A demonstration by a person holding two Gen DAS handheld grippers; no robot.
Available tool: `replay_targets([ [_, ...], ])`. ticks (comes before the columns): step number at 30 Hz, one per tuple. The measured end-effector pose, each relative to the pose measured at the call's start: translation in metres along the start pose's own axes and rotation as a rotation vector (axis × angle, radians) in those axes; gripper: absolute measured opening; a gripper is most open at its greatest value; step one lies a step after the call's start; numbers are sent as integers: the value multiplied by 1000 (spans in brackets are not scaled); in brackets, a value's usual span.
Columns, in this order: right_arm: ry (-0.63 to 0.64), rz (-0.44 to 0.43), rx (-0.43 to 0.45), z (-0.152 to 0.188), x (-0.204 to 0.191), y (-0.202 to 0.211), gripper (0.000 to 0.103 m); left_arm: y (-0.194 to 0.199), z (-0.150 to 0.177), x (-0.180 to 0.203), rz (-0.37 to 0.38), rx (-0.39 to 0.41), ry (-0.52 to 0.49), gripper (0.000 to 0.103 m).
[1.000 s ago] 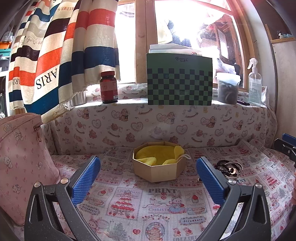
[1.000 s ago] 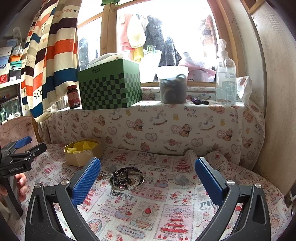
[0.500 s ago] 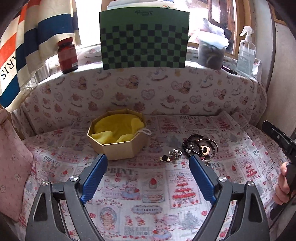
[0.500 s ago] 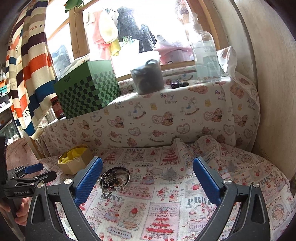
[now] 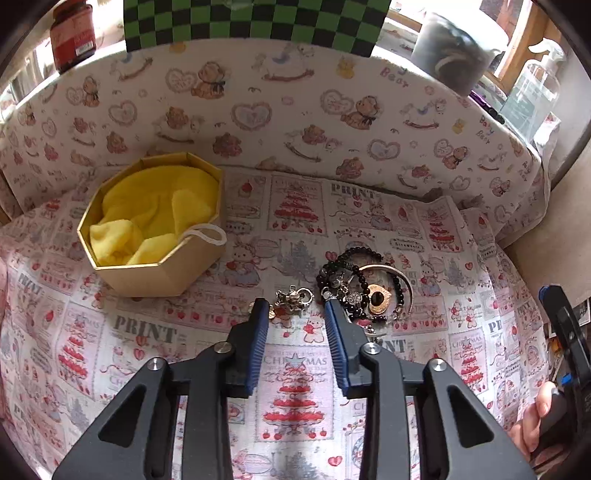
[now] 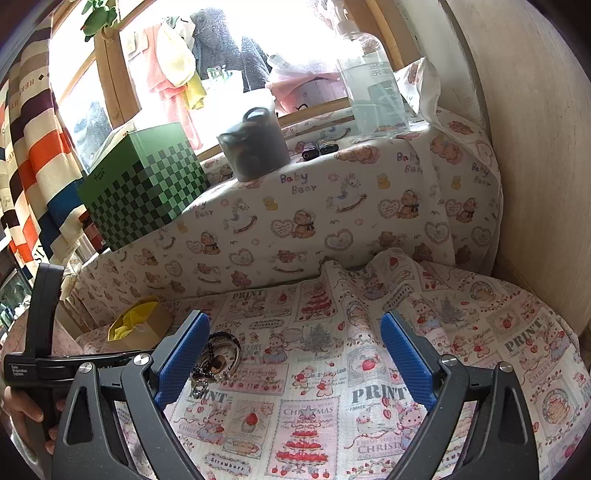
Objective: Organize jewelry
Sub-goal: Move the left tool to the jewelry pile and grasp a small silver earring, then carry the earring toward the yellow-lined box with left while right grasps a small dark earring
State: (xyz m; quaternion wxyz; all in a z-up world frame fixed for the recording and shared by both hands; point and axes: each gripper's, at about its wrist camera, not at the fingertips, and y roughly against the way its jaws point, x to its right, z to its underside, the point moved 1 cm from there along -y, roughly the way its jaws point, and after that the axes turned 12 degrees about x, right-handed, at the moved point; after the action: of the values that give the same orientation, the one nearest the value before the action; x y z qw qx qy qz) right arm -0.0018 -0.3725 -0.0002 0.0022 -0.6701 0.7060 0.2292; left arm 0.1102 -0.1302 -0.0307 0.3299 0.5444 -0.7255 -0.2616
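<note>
A tan octagonal box (image 5: 159,269) lined with yellow cloth (image 5: 155,210) sits at the left on the printed cloth; it also shows in the right wrist view (image 6: 144,328). A pile of jewelry (image 5: 364,291), black bead bracelets, a metal bangle and a gold pendant, lies to its right, and shows in the right wrist view (image 6: 218,356). Small silver and gold charms (image 5: 293,297) lie apart, left of the pile. My left gripper (image 5: 295,314) is partly closed, its tips on either side of the charms, empty. My right gripper (image 6: 291,350) is open and empty, right of the pile.
A raised ledge covered in bear-print fabric (image 5: 295,110) runs behind. On it stand a green checkered box (image 6: 144,188), a red jar (image 5: 72,33), a grey container (image 6: 255,144) and a clear pump bottle (image 6: 373,88). A wooden wall (image 6: 535,147) closes the right side.
My left gripper has dropped low and forward to the charms, and its jaws have narrowed from wide open. My right gripper has shifted a little closer to the cloth and stays open.
</note>
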Motion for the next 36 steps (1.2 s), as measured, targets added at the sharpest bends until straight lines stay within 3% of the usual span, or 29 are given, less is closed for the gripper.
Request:
replay_targets([
  [10,57,-22,0,4,-15,6,95,-29,-2,-1,-60,-30,-2,15],
  [17,67,-8,-18,7,-15,2,95,-22,-3,-3,-35,-27,9,13],
  [25,85,14,-32,9,-13,-4,95,29,-7,-31,34,91,39,13],
  [27,94,10,-43,10,-15,-5,95,43,-5,-37,81,149,27,13],
  [31,148,-6,-42,12,-23,-6,95,59,2,-45,100,299,18,13],
  [36,156,-63,-104,9,-31,-14,94,66,-2,-57,89,325,33,13],
])
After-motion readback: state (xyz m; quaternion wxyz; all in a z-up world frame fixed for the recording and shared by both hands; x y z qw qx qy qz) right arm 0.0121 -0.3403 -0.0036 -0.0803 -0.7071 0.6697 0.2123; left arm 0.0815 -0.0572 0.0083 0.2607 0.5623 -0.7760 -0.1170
